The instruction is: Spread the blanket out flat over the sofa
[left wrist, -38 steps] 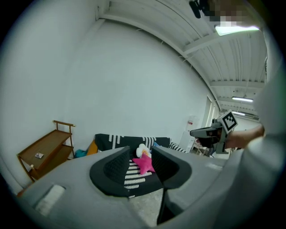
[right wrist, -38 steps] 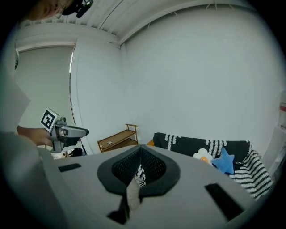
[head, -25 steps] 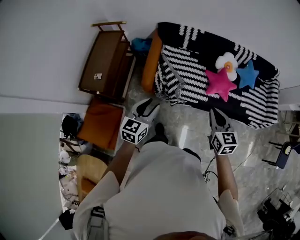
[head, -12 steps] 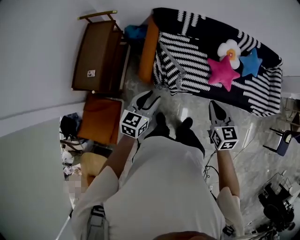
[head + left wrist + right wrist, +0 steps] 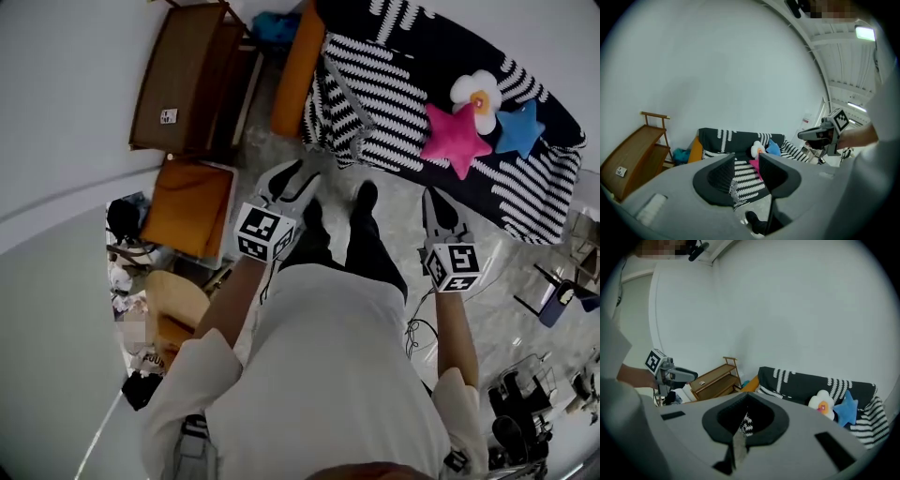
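The sofa (image 5: 292, 67) looks closer than a second ago, so the person's walking up to it. The blanket (image 5: 398, 98) already drapes it but is ridged up near the left, cushions (image 5: 454, 141) on top. Left gripper (image 5: 292, 176) gapes empty, right gripper (image 5: 434, 199) is pinched closed on nothing.

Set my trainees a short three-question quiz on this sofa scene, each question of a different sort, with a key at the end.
1. True or false: neither the left gripper nor the right gripper touches the striped blanket.
2. The right gripper's fingers stand: A wide apart; B together; C clamped on a cushion.
3. How many star-shaped cushions lie on the striped blanket, and of what colours?

Key
1. True: both grippers are held short of it, over the floor.
2. B.
3. Two: a pink star cushion and a blue star cushion.
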The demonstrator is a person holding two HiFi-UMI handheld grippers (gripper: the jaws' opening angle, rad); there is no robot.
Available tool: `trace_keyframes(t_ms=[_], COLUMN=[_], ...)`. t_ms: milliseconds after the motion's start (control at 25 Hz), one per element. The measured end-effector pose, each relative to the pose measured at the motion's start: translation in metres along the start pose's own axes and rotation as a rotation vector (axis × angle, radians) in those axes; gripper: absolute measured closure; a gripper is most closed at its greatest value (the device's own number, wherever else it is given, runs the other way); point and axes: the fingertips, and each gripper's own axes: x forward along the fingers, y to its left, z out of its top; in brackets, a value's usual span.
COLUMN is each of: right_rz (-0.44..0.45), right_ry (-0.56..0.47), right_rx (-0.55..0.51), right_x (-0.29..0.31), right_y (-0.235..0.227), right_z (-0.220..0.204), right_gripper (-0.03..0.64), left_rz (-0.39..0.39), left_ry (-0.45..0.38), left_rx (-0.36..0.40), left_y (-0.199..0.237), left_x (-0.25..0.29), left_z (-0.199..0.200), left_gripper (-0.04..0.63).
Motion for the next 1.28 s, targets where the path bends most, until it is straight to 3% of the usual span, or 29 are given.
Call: trace_keyframes(t_ms=[520,840,1280], right_rz=[0.187,0.259,0.309], right_ry=[0.142,0.196,0.28], right_rx=[-0.048,-0.055,-0.052], right_x=[0.109,0.17,0.242], right_y=[-0.09,-0.114,-0.138], right_z=[-0.06,-0.123,-0.222], right_gripper=[0.612,0.614,0.612], left_rz=[0.116,0.15,0.175], left_ry=[0.085,0.187,0.29], left_rx=[-0.094,-0.137,-0.1], left_y=[0.014,0.033,0.064], left_x=[0.143,0.225,0.334], left_z=[-0.066,-0.154,-0.261], left_gripper=[0.43,0.428,0.422])
